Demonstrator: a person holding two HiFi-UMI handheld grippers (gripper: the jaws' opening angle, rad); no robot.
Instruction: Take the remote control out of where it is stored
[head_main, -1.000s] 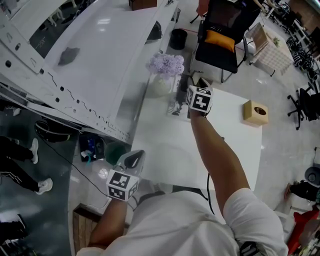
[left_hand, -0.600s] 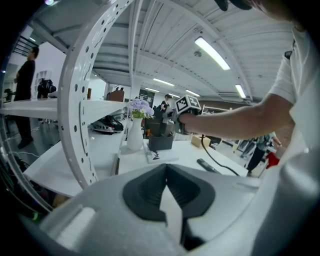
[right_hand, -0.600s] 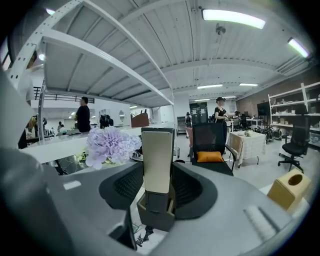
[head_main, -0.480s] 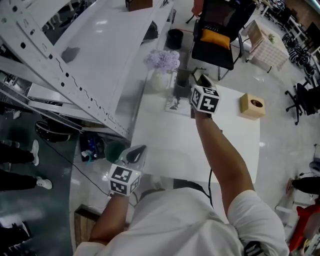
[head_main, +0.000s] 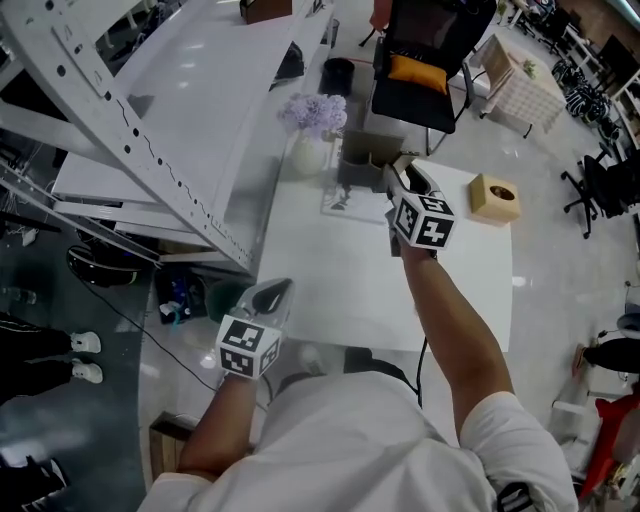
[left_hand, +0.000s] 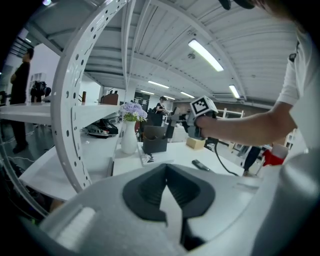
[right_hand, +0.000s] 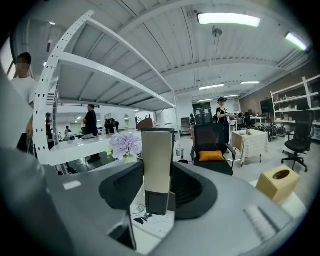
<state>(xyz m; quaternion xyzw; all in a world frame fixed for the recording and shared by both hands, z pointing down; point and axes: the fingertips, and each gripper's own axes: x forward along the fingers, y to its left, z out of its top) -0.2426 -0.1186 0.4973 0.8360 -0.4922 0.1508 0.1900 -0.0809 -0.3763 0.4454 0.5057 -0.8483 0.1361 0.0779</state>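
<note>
My right gripper (head_main: 406, 178) is shut on the remote control (right_hand: 158, 160), a long cream bar with a dark lower end. It stands upright between the jaws. In the head view the remote control (head_main: 410, 182) hangs above the white table (head_main: 340, 280), just right of the dark grey holder (head_main: 362, 158) and apart from it. The left gripper (head_main: 272, 293) stays at the table's near left corner, shut with nothing in it. From the left gripper view I see the holder (left_hand: 155, 140) and the right gripper (left_hand: 192, 120) beside it.
A white vase of purple flowers (head_main: 312, 120) stands left of the holder, with a printed sheet (head_main: 345, 205) in front. A tan tissue box (head_main: 494, 197) sits at the far right corner. A black chair (head_main: 425, 50) stands behind the table. A white rack (head_main: 120, 130) runs along the left.
The right gripper has risen and drawn back to the right, carrying the remote control away from the holder. The left gripper has barely moved.
</note>
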